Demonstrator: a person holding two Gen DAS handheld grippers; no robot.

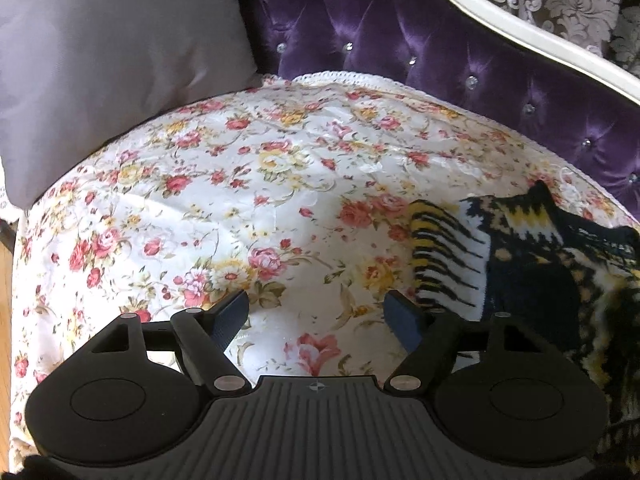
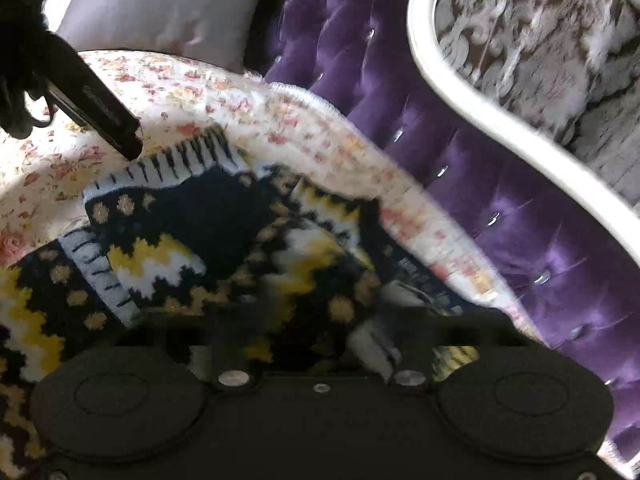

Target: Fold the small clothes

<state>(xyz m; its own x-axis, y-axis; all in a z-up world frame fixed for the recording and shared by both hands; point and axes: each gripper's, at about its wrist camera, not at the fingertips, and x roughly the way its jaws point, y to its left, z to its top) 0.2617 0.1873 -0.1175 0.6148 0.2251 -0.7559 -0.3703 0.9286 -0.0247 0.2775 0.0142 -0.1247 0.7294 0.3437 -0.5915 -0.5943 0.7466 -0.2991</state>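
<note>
Left gripper [image 1: 316, 316] hovers wide open, nothing between the pads, over floral cover [image 1: 240, 184]. Knit sweater [image 2: 208, 232] lies on cover just right of it. Right gripper [image 2: 316, 344] blurred over sweater, jaws nearly closed; grip unclear.

My left view's sharp, soft daylight, sheen on the tufted purple velvet backrest [image 1: 380, 28]. Right view's smeared with motion blur; fisheye bends both edges.

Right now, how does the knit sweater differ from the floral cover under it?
The knit sweater is navy with yellow and white zigzags; the floral cover is white with pink roses. The sweater lies rumpled and overlapped; the cover lies spread nearly flat. Both are patterned fabric.
</note>
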